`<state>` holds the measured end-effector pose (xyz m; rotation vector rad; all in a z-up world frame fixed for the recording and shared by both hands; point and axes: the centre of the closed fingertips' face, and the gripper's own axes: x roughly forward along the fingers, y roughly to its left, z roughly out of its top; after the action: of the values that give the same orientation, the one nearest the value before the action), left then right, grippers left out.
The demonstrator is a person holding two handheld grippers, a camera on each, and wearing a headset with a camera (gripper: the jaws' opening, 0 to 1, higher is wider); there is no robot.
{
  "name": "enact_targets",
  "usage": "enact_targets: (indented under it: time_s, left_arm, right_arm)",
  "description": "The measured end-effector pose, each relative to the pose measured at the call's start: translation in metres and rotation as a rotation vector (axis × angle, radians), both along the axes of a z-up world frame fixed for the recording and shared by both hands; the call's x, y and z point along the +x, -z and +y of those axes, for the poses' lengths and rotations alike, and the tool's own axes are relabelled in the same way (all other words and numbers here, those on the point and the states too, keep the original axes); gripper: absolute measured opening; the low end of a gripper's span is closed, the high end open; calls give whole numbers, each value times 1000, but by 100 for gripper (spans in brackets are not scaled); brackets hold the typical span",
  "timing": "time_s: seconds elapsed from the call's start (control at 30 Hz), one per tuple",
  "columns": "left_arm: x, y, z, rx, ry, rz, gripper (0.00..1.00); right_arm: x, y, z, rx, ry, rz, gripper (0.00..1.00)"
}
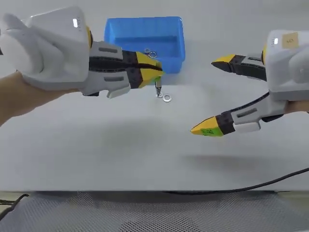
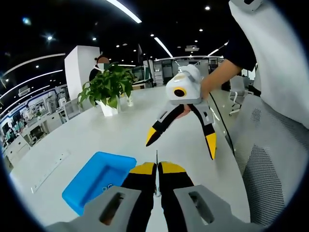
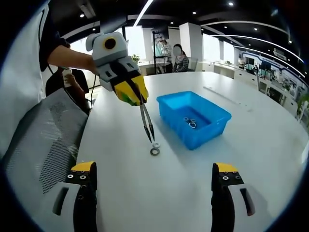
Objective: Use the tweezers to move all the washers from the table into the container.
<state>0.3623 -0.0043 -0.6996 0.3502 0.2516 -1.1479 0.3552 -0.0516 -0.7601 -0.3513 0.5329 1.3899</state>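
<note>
Clamping the tweezers point(image 1: 158, 88) between the pressed-together jaws of the left gripper point(image 1: 155, 72), long axis pointing steeply down at the table point(image 1: 96, 145). Setting the tips at one washer point(image 1: 160, 95), with a second washer point(image 1: 167, 98) just beside it on the right, both just short of the container point(image 1: 145, 23) toward the far edge. Holding the right gripper point(image 1: 205, 96) spread and empty, farther off.
</note>
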Motion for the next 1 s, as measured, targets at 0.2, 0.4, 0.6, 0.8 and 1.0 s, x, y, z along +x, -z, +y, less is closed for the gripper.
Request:
enact_targets:
  time_s: [0.2, 0.4, 0.6, 0.8, 1.0]
  left_arm:
    - [1, 3, 0, -3, 4, 4, 5]
    - [0, 3, -1, -7, 13, 8, 5]
    - [-1, 5, -3, -7, 22, 13, 5]
    - [0, 5, -3, -18, 20, 35, 5]
    - [-5, 6, -3, -9, 59, 54, 5]
  right_arm:
    - [-1, 6, -3, -8, -1, 15, 99]
    - [-2, 8, -4, -12, -2, 22, 99]
    - [-1, 8, -3, -11, -1, 22, 99]
    - [-1, 8, -1, -10, -6, 25, 99]
    - [-2, 0, 18, 13, -67, 24, 91]
